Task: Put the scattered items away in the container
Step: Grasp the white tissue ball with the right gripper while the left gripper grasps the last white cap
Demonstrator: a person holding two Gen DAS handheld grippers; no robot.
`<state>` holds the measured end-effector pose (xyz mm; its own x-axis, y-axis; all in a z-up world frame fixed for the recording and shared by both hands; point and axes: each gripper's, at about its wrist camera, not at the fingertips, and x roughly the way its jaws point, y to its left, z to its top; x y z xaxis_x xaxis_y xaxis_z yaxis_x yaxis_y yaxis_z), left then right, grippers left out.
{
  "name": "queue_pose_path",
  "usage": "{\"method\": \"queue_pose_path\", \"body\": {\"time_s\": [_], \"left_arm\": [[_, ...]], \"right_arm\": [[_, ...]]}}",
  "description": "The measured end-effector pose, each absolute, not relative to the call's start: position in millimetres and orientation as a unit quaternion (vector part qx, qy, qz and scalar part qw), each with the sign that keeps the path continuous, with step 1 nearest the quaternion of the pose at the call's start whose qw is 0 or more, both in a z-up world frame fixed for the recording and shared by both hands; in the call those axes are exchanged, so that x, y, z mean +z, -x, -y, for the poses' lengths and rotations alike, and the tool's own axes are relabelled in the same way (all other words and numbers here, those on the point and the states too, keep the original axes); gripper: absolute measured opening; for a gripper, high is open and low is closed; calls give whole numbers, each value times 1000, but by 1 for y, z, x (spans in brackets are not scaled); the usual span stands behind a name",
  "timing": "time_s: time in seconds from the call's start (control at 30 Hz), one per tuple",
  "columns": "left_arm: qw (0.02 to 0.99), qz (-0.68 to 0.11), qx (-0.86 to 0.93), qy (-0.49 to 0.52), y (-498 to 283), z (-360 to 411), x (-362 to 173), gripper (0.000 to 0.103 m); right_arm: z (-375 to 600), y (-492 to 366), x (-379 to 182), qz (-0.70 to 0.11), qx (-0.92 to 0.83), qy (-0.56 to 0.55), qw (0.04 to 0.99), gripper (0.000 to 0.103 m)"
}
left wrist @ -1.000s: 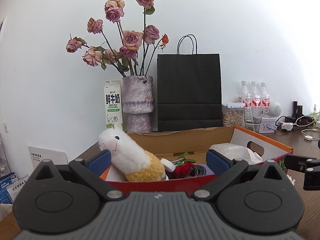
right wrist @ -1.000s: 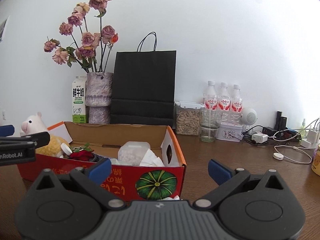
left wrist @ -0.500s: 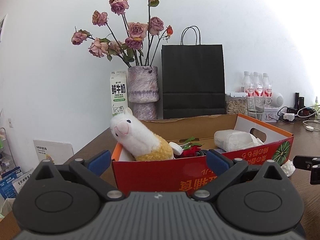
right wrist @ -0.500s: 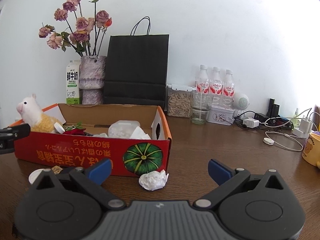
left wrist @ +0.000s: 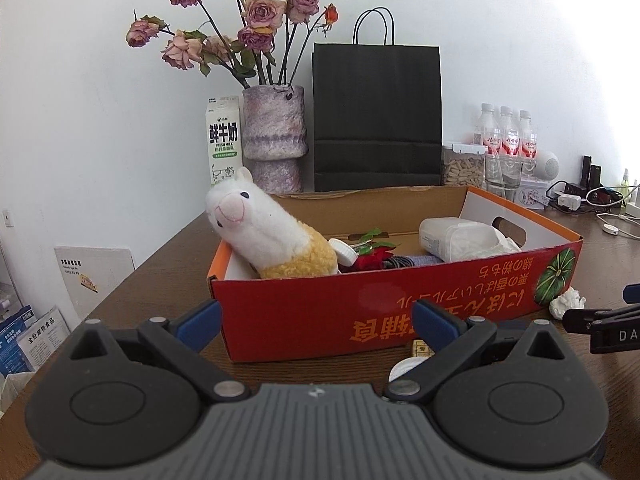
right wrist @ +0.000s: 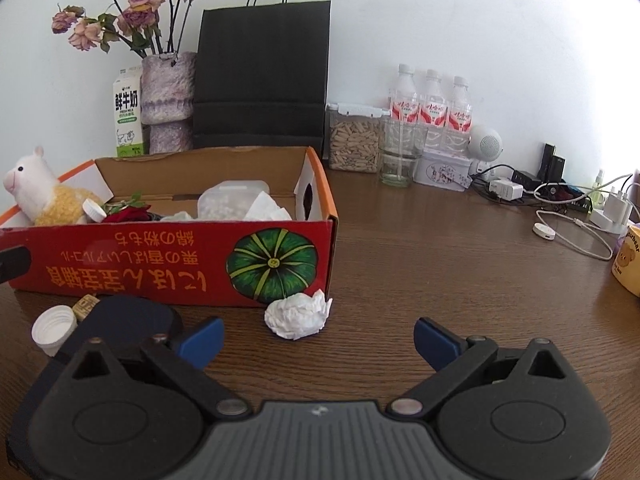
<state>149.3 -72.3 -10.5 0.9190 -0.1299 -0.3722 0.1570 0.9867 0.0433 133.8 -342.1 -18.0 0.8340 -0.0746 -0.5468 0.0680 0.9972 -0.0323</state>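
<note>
Your right gripper, jaws wide but just narrowing and empty, faced the crumpled tissue touching the red box; closing early risked nudging it away

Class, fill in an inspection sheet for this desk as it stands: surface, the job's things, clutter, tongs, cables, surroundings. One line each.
Surface: brown wooden table, bare in front of the right tongs.
Job's things: red cardboard box with a pumpkin print holds a white and yellow plush alpaca and a red rose; outside it lie a crumpled white tissue ball and a white plastic cap.
Clutter: black paper bag, three water bottles, milk carton.
Tongs: left tongs open, empty; right tongs wide, empty, just closing slightly.
Cables: white cable and chargers at far right.
Surroundings: white wall, vase of dried pink roses.
</note>
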Motion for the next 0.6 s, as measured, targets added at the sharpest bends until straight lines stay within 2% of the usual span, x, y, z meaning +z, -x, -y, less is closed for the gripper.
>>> {"method": "queue_pose_path", "body": {"time_s": [0.27, 0.33, 0.37, 0.4, 0.43, 0.6], "left_arm": [[975, -202, -80, -42, -151, 75, -13, 103], [974, -205, -83, -43, -152, 75, -14, 103], [974, -207, -84, -43, -153, 75, -14, 103], [973, -209, -84, -43, -153, 75, -14, 103], [973, -211, -85, -43, -153, 76, -15, 103], [972, -216, -86, -40, -154, 75, -15, 103]], "right_arm": [[343, -164, -25, -320, -28, 0, 947, 82], [345, -165, -25, -320, -16, -10, 947, 70], [345, -164, -25, -317, -9, -14, 948, 53], [346, -164, -24, -314, -4, -15, 949, 29], [345, -162, -23, -311, -2, -14, 950, 22], [338, -150, -17, -279, 11, -2, 960, 22]]}}
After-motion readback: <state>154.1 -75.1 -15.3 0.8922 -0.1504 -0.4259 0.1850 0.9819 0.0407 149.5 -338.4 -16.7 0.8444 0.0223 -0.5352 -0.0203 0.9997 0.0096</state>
